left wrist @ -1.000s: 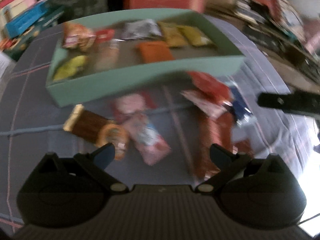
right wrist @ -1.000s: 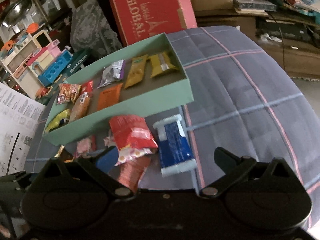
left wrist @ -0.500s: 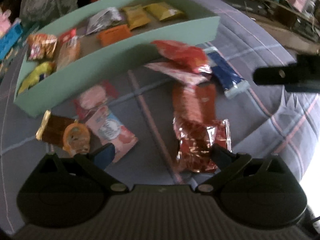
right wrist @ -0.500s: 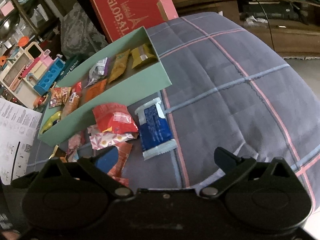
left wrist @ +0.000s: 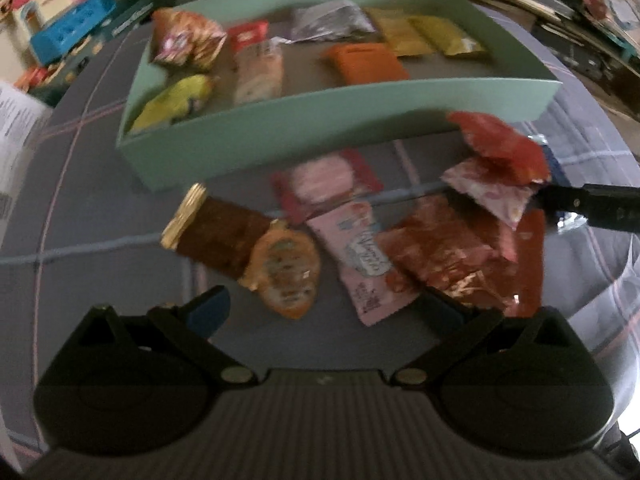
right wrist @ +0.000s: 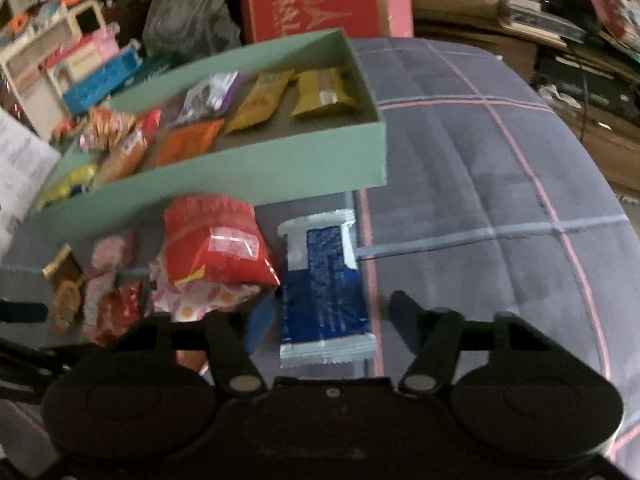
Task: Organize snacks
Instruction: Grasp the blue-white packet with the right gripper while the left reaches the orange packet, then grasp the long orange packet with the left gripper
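Ahead of the right hand-held gripper [right wrist: 326,316], whose jaws are closing around a blue snack packet [right wrist: 324,280], a green box [right wrist: 240,176] of snacks sits on a plaid-covered surface [right wrist: 500,184]. The left hand-held gripper [left wrist: 320,312] hangs spread over loose snacks [left wrist: 360,248]. Cluttered shelves [right wrist: 560,20] lie beyond.

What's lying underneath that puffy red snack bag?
The red bag rests on a pink-and-white patterned packet, whose lower edge sticks out. Its covered part, and anything else beneath, cannot be seen.
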Available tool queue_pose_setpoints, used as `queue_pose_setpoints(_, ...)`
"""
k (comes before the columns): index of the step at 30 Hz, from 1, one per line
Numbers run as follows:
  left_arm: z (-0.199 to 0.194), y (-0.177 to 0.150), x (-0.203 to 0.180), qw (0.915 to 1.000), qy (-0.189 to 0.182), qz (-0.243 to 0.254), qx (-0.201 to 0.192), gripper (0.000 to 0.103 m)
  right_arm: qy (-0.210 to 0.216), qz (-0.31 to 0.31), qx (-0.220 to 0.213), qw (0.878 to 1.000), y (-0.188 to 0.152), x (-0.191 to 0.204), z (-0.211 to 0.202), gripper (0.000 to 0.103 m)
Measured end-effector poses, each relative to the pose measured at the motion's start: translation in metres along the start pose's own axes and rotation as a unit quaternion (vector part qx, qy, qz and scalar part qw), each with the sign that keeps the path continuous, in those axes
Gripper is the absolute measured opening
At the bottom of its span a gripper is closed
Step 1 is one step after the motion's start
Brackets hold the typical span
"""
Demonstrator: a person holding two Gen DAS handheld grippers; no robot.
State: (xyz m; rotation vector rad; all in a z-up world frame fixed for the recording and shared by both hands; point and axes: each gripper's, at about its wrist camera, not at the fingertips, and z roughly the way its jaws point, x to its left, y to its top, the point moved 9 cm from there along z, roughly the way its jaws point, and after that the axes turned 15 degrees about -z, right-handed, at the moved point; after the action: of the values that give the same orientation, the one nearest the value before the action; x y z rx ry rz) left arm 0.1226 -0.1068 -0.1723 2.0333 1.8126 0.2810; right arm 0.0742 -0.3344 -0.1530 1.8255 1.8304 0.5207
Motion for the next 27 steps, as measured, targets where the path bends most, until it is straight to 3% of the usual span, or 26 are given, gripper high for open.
queue_pose_setpoints(2,-0.003,0.004,0.002,0.9999,-0.004,-0.009,-0.005,0.103,-0.012,-0.027,-0.003,1.0,0.004,0.007,0.002,0.055)
queue_pose_setpoints(3,-0.005,0.006,0.0,0.9999,-0.01,-0.011,-0.009,0.103,-0.018,-0.037,-0.005,0.999,0.006,0.009,0.004,0.043)
queue_pose_setpoints(9,-0.025,0.017,-0.041,0.9968,-0.072,0.021,-0.029,0.102,-0.025,-0.031,-0.01,0.999,0.003,0.003,0.0,0.04)
queue_pose_setpoints(14,-0.027,0.007,-0.1,0.9879,-0.127,0.088,-0.019,0.059,-0.023,0.022,-0.013,0.999,-0.019,-0.022,-0.016,0.04)
queue_pose_setpoints(20,-0.005,-0.016,-0.139,0.9803,-0.142,0.134,0.03,0.058,-0.01,0.061,-0.017,0.998,-0.04,-0.039,-0.03,0.04)
queue_pose_setpoints(22,-0.002,-0.025,-0.143,0.978,-0.13,0.162,0.023,0.059,-0.006,0.068,-0.022,0.997,-0.044,-0.04,-0.033,0.04)
queue_pose_setpoints(24,-0.003,-0.032,-0.142,0.9758,-0.12,0.182,0.013,0.047,-0.004,0.072,-0.027,0.997,-0.045,-0.04,-0.033,0.04)
queue_pose_setpoints(25,-0.005,-0.033,-0.139,0.9751,-0.114,0.19,0.007,0.037,-0.003,0.074,-0.03,0.997,-0.046,-0.04,-0.033,0.04)
queue_pose_setpoints(27,-0.008,-0.039,-0.13,0.9737,-0.123,0.191,0.015,0.035,-0.003,0.078,-0.036,0.996,-0.049,-0.04,-0.036,0.04)
